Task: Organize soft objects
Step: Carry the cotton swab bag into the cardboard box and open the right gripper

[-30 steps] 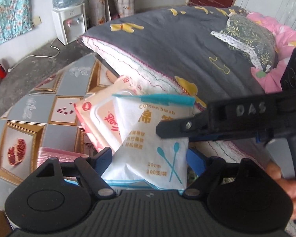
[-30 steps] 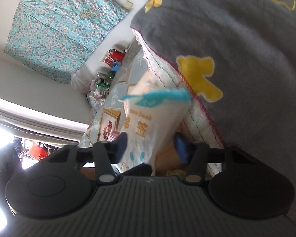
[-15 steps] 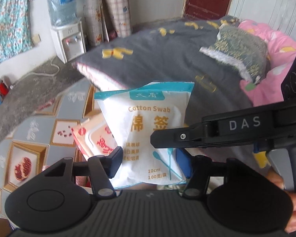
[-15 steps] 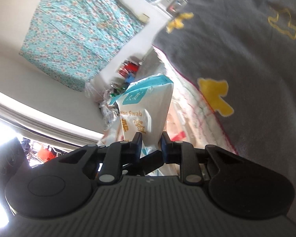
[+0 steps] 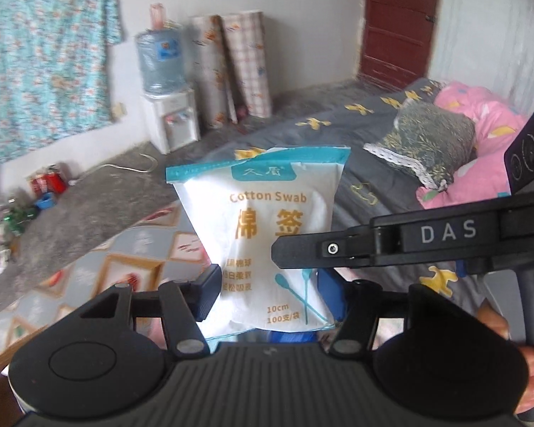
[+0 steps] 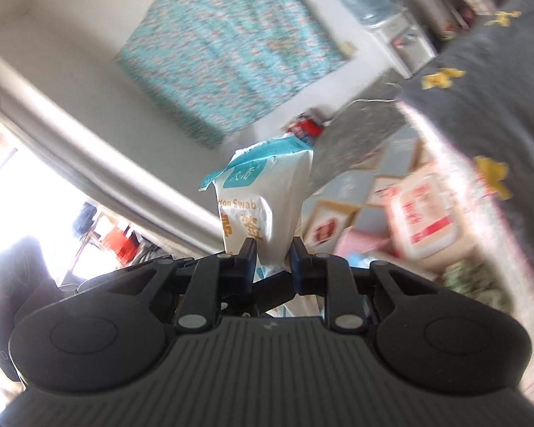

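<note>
Above grey bedding (image 5: 384,192), both our left gripper (image 5: 267,293) and right gripper (image 6: 272,261) clench the cotton swab bag (image 5: 267,227): light, soft, best pinched low.

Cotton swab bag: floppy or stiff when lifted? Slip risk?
The cotton swab bag likely flexes: its teal top edge curls in the right wrist view. Probably light, standing upright between both grippers. Its glossy film may slip; the right gripper pinches only its edge.

Beyond the gripper, a water dispenser (image 5: 170,121) stands against the wall beside two rolled mats (image 5: 231,71). A dark red door (image 5: 398,25) lies further right, a floral curtain (image 5: 42,60) far left.
</note>
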